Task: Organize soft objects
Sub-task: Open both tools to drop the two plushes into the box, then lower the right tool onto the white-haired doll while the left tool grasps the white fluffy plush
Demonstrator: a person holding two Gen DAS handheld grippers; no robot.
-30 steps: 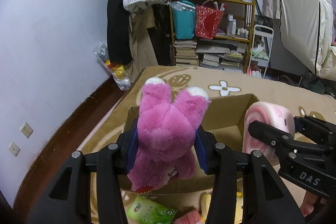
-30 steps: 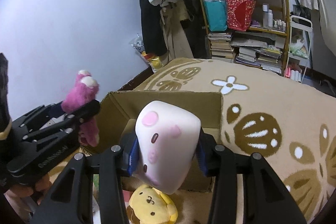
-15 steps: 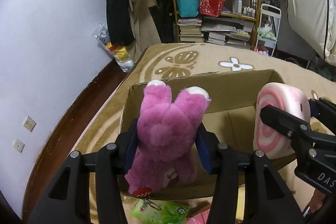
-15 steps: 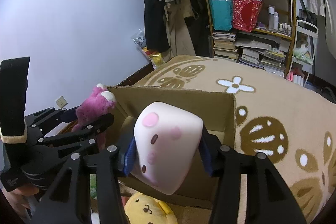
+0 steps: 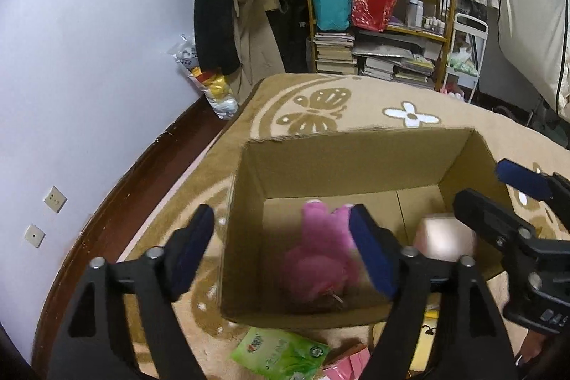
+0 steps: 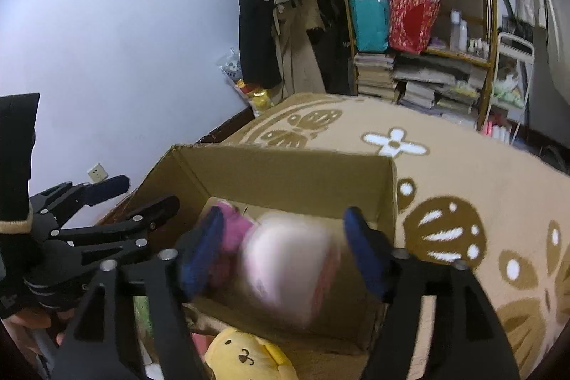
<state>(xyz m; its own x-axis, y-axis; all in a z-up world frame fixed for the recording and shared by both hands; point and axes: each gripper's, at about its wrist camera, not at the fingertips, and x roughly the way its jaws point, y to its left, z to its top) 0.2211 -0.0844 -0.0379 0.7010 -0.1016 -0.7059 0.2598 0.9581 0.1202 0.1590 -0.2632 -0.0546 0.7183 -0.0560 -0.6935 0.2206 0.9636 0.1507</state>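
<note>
An open cardboard box [image 5: 342,162] stands on the patterned rug; it also shows in the right wrist view [image 6: 285,177]. My left gripper [image 5: 285,248] is open above the box's left part. A pink plush bear [image 5: 317,262], blurred, is below it inside the box. My right gripper [image 6: 285,248] is open over the box. A pale pink plush cushion [image 6: 288,266], blurred, is between and below its fingers, inside the box beside the bear [image 6: 233,230]. The cushion also shows in the left wrist view [image 5: 441,237].
A yellow plush [image 6: 249,355], a green packet [image 5: 278,355] and a pink item [image 5: 349,365] lie on the rug in front of the box. A cluttered shelf [image 5: 381,16] and hanging coats stand at the back. The wall is at the left.
Both grippers have opened over the box. The pink bear and the pink cushion have left the fingers and dropped into the box.
</note>
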